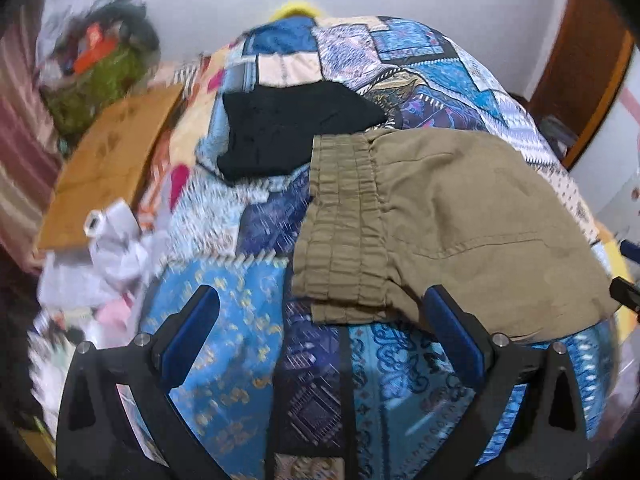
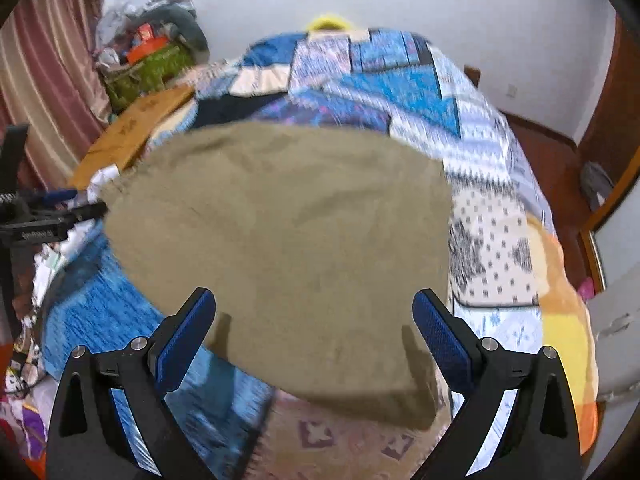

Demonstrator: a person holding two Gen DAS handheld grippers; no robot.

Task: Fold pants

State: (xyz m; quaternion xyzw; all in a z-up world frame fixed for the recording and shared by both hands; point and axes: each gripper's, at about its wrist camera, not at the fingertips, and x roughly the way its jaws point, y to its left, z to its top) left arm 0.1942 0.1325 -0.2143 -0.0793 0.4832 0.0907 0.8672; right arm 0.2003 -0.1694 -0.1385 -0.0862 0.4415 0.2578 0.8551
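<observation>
While the khaki pants (image 1: 440,220) lie folded into a compact block on the patchwork bedspread (image 1: 224,344), both grippers hang above the bed with their fingers spread wide and nothing between them. From the left wrist view, the left gripper (image 1: 320,304) sits just short of the near edge of the pants, its right finger reaching up beside the corner of the gathered elastic waistband (image 1: 344,224), which faces left. A black garment (image 1: 288,128) lies just beyond the pants, touching or slightly under their far edge. From the right wrist view, the right gripper (image 2: 316,300) hovers over the near part of the khaki cloth, which fills the middle of the picture, blurred. To the left of the bed stand a cardboard box (image 1: 108,160), a heap of white and pale clothing (image 1: 104,252), and a striped curtain (image 2: 48,64).
</observation>
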